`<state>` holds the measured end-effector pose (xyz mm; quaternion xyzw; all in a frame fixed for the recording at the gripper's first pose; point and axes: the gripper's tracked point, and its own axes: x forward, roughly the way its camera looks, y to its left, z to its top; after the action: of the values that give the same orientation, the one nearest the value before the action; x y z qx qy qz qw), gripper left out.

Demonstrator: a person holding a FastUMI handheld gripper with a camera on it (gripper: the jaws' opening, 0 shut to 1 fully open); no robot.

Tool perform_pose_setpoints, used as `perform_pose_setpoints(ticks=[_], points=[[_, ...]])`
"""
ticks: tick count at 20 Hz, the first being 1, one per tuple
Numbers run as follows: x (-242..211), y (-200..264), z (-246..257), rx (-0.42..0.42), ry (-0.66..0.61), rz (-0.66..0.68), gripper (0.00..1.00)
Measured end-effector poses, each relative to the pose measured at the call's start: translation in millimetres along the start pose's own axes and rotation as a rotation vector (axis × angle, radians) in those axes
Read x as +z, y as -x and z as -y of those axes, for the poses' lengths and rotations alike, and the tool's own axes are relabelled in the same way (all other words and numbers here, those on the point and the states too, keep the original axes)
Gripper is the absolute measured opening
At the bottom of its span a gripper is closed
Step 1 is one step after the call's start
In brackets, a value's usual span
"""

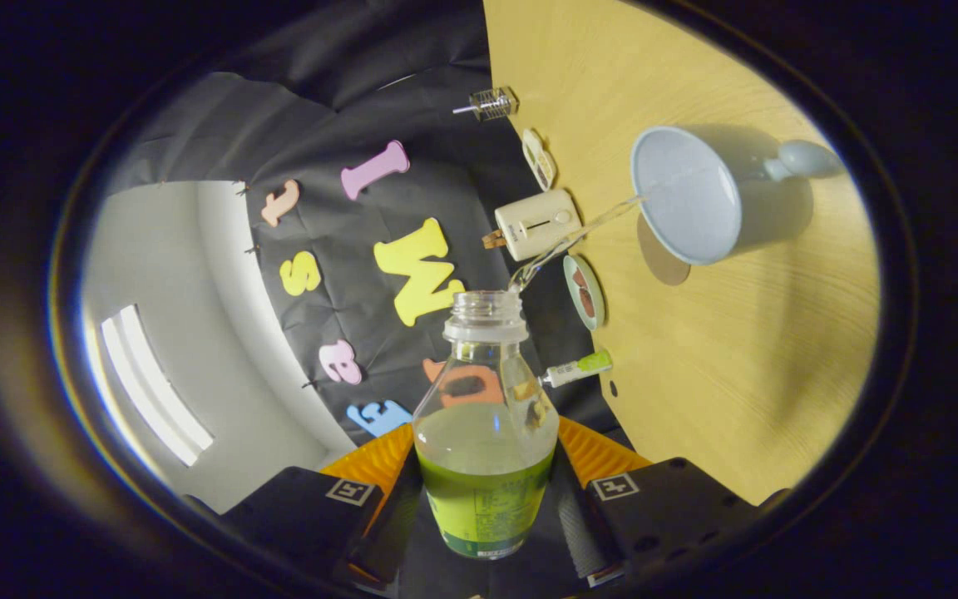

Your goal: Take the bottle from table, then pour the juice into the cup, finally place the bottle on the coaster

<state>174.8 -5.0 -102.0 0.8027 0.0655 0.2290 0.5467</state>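
Half-full bottle (485,433) pinched between jaws (486,507), tilted, thin stream running from its mouth into cup (699,195) on desk (720,358); risk of stream missing the near rim if tilt eases; open room beside cup, desk edge crowded by small objects.

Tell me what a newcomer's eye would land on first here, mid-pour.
The uncapped juice bottle, clamped between the gripper fingers and tipped toward the table. Next, the thin stream arcing from its mouth into the pale blue cup standing beyond the fingers on the wooden table.
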Motion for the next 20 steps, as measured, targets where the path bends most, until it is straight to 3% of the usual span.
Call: perform_pose_setpoints(ticks=[20], points=[[-2, 4, -7, 0.029, -0.134, -0.013, 0.79]])
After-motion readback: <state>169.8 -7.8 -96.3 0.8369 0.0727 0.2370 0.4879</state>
